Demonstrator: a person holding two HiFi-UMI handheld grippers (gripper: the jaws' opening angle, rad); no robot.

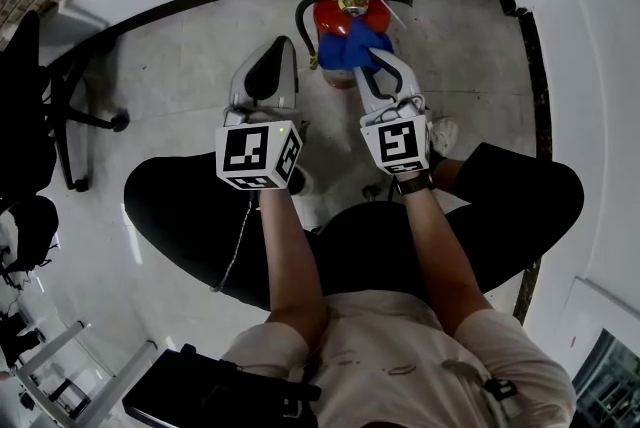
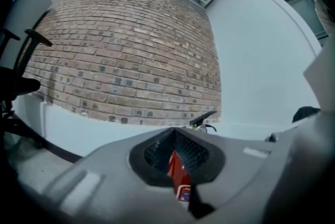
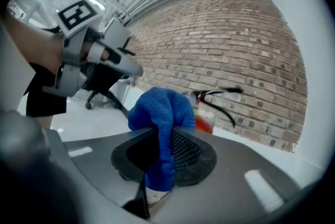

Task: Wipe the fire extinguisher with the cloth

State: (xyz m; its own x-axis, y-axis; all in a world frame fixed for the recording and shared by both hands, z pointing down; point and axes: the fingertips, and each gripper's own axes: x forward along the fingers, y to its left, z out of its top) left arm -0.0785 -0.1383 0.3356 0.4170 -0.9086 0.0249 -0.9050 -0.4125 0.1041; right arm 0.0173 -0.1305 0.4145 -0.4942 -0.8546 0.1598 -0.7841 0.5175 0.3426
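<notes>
Over at the left edge of the floor (image 1: 180,66) there's an office chair (image 1: 45,106), well away from everything else. Your left gripper (image 1: 268,51) hangs above the floor just left of the extinguisher. Its claw is down to a narrow slit with nothing in it, and in the left gripper view you only catch a strip of red through the gap (image 2: 175,136).

The fire extinguisher (image 1: 340,14) stands upright at the far edge of the floor, right by the black skirting strip where the white wall starts. The brick wall (image 2: 125,50) sits behind it in both gripper views.

Your right gripper (image 1: 382,61) is the busy one. Its claw is clamped on the blue cloth (image 1: 348,46), with a fat bunch of it sticking out past the tips (image 3: 157,108). From the head view the cloth sits over the near side of the red body. It looks right up against it, but I can't swear it's touching.
</notes>
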